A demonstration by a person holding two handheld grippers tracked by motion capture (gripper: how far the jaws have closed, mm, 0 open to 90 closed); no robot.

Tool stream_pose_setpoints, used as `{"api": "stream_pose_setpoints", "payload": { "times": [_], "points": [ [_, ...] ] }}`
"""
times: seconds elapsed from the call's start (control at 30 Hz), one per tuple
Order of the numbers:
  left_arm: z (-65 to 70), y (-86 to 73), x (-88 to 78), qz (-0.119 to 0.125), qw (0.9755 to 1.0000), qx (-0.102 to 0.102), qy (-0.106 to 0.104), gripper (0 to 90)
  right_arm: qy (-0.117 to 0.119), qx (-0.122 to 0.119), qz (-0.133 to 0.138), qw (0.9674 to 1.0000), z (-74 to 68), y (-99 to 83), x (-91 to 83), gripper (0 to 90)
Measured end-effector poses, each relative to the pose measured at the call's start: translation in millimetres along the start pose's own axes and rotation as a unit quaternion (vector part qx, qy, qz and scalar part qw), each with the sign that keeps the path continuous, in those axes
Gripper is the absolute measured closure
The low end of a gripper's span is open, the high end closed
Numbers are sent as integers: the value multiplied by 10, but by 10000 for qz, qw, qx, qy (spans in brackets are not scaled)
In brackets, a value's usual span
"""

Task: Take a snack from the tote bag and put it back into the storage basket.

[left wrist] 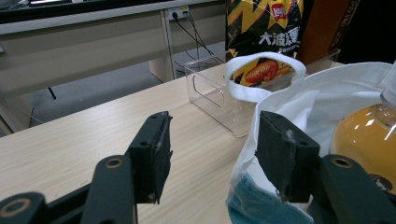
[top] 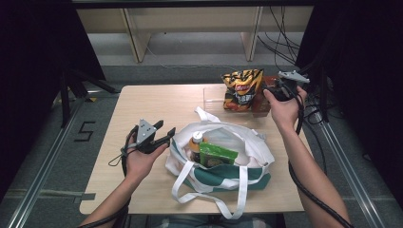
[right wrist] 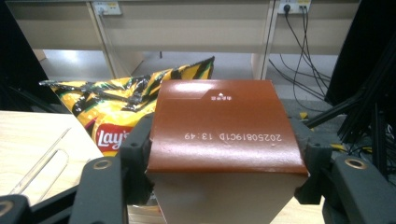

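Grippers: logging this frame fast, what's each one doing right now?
Left gripper: open, jaws astride the tote bag's rim, not clamped.
Right gripper: shut on the brown box.

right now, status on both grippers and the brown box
Right gripper shut on brown box, beside chip bag. Left gripper open at tote bag rim. Nothing in the way.

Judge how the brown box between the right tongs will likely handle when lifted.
The brown box looks like stiff, flat-sided carton, so the right tongs spanning its width probably hold without crushing it. Its glossy top suggests it might slip. It stands tall beside the chip bag, so a nudge could tip it.
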State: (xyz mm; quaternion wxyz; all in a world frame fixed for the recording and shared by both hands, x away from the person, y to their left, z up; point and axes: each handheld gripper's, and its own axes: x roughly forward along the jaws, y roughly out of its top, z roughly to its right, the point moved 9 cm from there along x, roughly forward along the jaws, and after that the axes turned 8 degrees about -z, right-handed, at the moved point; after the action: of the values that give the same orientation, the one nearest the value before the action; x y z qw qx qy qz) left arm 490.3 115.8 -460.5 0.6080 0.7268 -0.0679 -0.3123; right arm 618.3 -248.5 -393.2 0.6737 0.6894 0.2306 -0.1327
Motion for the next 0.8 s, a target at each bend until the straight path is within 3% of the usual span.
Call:
{"api": "stream_pose_setpoints", "payload": {
  "times": [0.5,0.8],
  "points": [
    [-7,1,-3,8,10000,-11,5,442,-11,135,-325,9994,-19,-182,115,388],
    [-7,2,-5,9,10000,-7,4,442,-63,180,-367,9991,-37,-266,156,384]
  ]
}}
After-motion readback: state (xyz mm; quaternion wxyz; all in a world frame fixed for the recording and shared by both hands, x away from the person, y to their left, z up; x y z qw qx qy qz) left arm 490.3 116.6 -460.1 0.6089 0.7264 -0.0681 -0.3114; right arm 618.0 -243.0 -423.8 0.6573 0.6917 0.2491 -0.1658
